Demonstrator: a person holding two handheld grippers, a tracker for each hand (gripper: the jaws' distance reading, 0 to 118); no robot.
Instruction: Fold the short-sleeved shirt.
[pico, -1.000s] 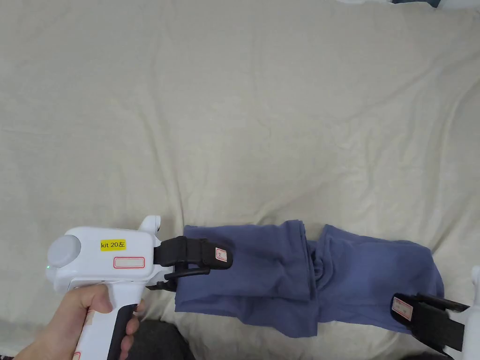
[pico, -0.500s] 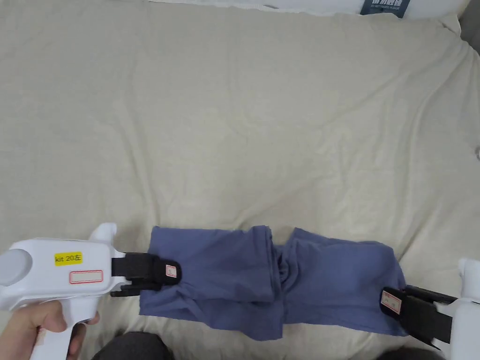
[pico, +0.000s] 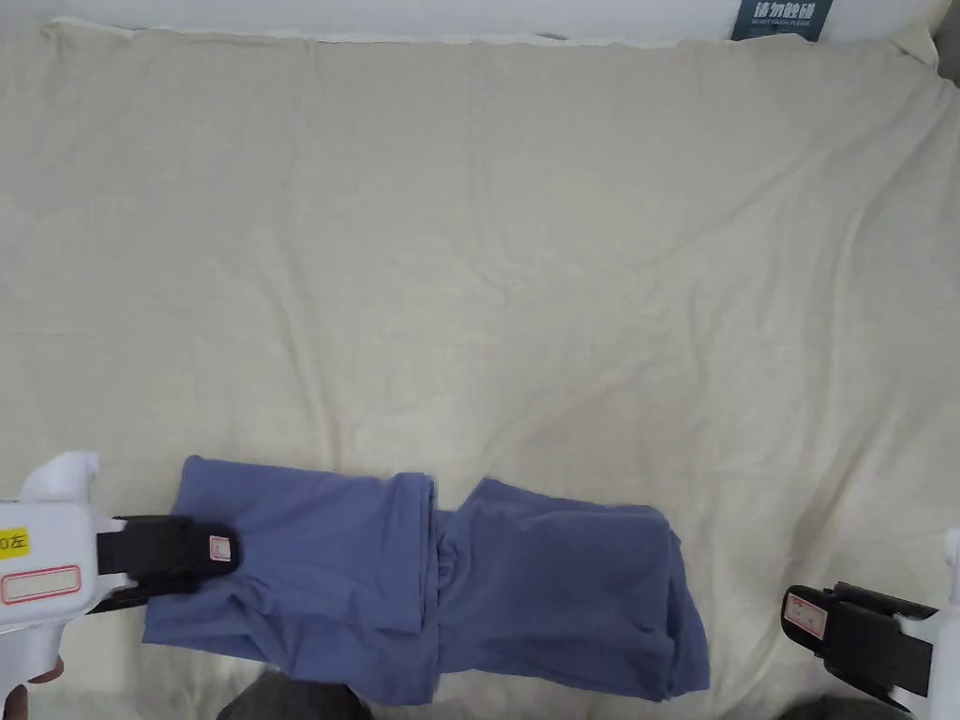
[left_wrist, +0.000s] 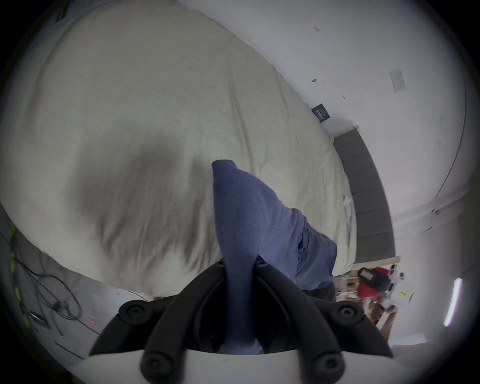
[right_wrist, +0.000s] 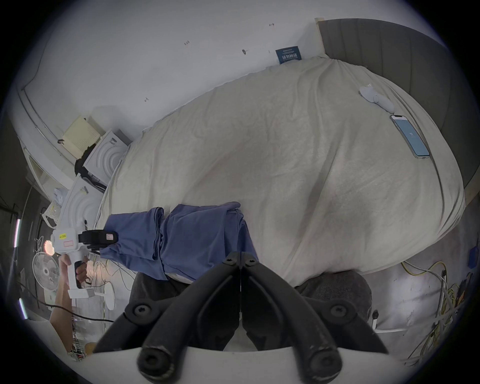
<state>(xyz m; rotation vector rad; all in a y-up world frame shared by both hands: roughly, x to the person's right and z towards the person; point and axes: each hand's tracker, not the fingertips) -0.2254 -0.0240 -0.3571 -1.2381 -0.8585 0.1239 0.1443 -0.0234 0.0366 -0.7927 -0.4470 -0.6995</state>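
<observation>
A left gripper (pico: 202, 555), white-bodied with black jaws, clamps the left end of a blue shirt (pico: 553, 591) on a cream sheet (pico: 525, 281); in its own view the cloth (left_wrist: 249, 223) runs up from between the two jaws (left_wrist: 240, 265), which press on it from both sides. The shirt lies folded into a long band along the near edge of the bed, a crease and bunched ridge at its middle, its right end slack on the sheet. The hand (right_wrist: 78, 270) on the left gripper's handle shows from the right gripper view, where that gripper (right_wrist: 110, 237) bites the band's far end (right_wrist: 181, 233). At far right, the right gripper (pico: 808, 619) hangs well apart from the shirt's right end; in its own view its jaws (right_wrist: 241, 260) meet tip to tip with nothing between them. On the sheet's far right side lie a phone (right_wrist: 410, 136) and a pale small item (right_wrist: 376, 98). A dark blue sign (pico: 783, 19) stands against the wall at the head of the bed.
</observation>
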